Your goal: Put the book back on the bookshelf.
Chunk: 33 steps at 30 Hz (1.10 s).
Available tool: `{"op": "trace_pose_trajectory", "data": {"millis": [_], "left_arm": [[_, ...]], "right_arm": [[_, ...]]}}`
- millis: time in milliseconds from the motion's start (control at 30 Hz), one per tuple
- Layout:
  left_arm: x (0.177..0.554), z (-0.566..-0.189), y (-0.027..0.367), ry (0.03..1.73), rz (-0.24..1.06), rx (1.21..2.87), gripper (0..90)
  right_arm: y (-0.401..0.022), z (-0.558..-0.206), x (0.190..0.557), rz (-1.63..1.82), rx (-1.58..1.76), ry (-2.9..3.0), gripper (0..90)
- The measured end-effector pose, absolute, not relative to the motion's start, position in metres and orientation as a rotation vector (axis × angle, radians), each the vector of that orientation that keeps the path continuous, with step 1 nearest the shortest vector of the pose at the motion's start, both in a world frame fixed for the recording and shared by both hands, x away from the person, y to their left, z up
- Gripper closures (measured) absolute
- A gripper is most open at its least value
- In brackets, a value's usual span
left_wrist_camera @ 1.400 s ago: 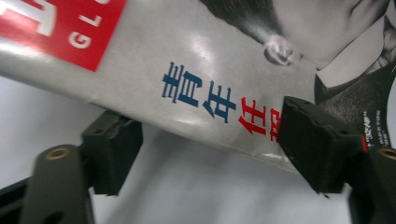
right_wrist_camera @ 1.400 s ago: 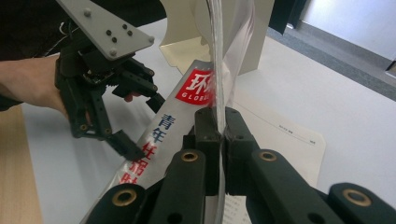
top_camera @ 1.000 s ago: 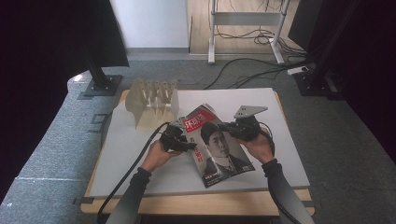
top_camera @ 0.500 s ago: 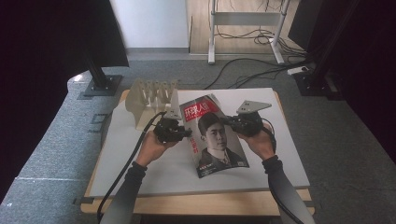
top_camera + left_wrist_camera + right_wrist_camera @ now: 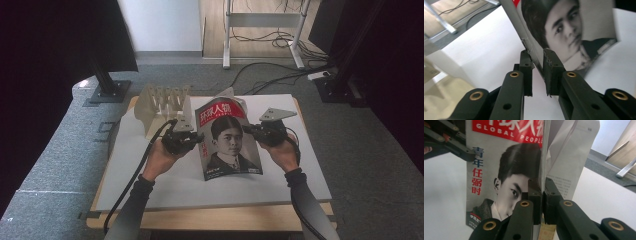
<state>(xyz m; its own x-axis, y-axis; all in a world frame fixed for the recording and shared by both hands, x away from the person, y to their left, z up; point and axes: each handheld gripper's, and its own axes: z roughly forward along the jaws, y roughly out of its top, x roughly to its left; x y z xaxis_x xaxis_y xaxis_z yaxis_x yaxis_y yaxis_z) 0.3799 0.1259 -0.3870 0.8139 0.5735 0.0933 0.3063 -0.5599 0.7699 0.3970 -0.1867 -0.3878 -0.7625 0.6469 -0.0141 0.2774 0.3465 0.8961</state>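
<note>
Glossy and red-bannered, the magazine (image 5: 227, 140) stands lifted between the two tongs, its lower edge near or on the white table (image 5: 320, 175) and its cover portrait facing the person. The left gripper (image 5: 196, 141) has just been closing its jaws, and in the left gripper view they now pinch the spine edge (image 5: 534, 58) of the magazine between them. The right gripper (image 5: 250, 130) is clamped tight on the opposite edge; in the right gripper view its jaws meet on the cover edge (image 5: 541, 185), with loose inner pages (image 5: 571, 162) fanning out beyond that gripper's far side.

The step in hand looks like raising and squaring the magazine with both grips, probably to carry it toward the pale slotted rack (image 5: 162, 102) that stands beyond the left gripper, just past its tips. The next move likely calls for keeping both grips firm while turning the magazine edge-on to a slot, since the free pages behind the right gripper's hold could splay and catch on a divider.
</note>
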Motion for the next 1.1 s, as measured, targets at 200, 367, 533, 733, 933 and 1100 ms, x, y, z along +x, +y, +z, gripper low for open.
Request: {"op": "trace_pose_trajectory", "data": {"millis": [200, 367, 533, 733, 933, 1100], "left_arm": [[0.386, -0.392, 0.112, 0.634, 0.460, 2.290, 76.8], [0.376, -0.389, 0.114, 0.576, 0.594, 2.249, 81.2], [0.366, -0.389, 0.117, 0.538, 0.517, 2.246, 80.1], [0.373, -0.373, 0.106, 0.520, 0.468, 2.199, 72.4], [0.381, -0.363, 0.094, 0.518, 0.473, 2.213, 71.4], [0.388, -0.362, 0.097, 0.554, 0.422, 2.191, 84.0]], "right_arm": [[-0.188, -0.383, 0.393, 1.364, 0.784, 2.263, 85.4], [-0.188, -0.382, 0.395, 1.370, 0.799, 2.212, 85.2], [-0.198, -0.390, 0.390, 1.399, 0.797, 2.229, 85.1], [-0.209, -0.393, 0.380, 1.412, 0.781, 2.253, 84.7], [-0.212, -0.395, 0.378, 1.415, 0.782, 2.258, 84.3], [-0.216, -0.396, 0.379, 1.420, 0.794, 2.265, 82.3]]}}
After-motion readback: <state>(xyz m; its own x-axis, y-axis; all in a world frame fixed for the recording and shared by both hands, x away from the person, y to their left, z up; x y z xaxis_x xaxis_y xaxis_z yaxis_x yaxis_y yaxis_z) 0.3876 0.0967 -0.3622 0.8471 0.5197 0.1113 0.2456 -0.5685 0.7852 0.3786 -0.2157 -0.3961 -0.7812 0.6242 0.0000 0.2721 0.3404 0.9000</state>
